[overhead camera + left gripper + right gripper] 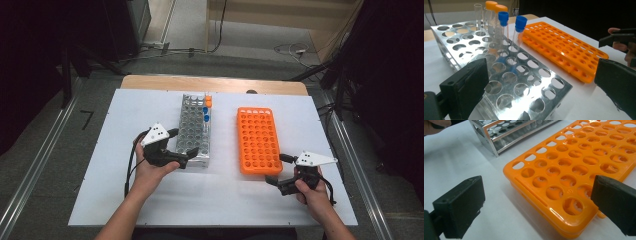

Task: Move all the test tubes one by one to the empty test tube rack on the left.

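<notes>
A silver metal tube rack (194,131) and an empty orange plastic rack (257,140) lie side by side on the white board. At the metal rack's far right side stand two blue-capped tubes (520,23), two orange-capped tubes (496,8) and an uncapped clear tube (477,12). My left gripper (181,148) is open at the metal rack's near left corner, with nothing between its jaws; its view (541,67) looks across the rack's holes. Off the orange rack's near right corner my right gripper (278,170) stands open and empty, facing that corner (574,170).
The white board (150,200) covers a wooden table (215,82); bare board lies in front of both racks and to the left. Cables run over the floor behind the table. Metal rails flank the table on both sides.
</notes>
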Demonstrator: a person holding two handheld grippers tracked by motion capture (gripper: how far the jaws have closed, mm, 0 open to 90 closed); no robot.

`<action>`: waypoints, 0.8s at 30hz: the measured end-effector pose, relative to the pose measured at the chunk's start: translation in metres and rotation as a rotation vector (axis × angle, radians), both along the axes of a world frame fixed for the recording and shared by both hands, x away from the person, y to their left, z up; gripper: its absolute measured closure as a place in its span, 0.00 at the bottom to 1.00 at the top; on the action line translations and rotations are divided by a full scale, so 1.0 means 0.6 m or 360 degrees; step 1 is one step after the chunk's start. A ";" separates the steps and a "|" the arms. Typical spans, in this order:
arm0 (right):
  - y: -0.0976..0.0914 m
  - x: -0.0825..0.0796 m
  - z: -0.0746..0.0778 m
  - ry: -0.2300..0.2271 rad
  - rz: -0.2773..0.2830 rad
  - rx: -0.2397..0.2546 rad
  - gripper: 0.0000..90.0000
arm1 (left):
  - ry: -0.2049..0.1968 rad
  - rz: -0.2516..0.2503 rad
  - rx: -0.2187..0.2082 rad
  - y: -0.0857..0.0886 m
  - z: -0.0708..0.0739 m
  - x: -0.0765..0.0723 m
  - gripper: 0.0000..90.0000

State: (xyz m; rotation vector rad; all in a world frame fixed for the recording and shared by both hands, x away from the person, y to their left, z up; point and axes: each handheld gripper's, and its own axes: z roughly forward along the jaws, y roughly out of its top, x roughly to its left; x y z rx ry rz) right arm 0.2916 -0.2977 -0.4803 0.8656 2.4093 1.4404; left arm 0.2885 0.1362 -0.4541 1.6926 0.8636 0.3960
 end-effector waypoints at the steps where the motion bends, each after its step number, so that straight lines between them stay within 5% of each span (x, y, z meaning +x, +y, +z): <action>1: 0.000 0.000 0.000 -0.0002 0.0000 -0.0002 0.00 | -0.0001 0.0000 -0.0003 0.002 -0.001 -0.003 0.00; 18: -0.009 0.004 0.001 -0.0011 -0.0025 0.0010 0.00 | -0.0027 0.0022 -0.0010 0.041 -0.025 -0.049 0.00; 24: -0.014 0.004 0.001 -0.0013 -0.0035 0.0013 0.00 | -0.0063 0.0012 -0.0067 0.065 -0.035 -0.063 0.00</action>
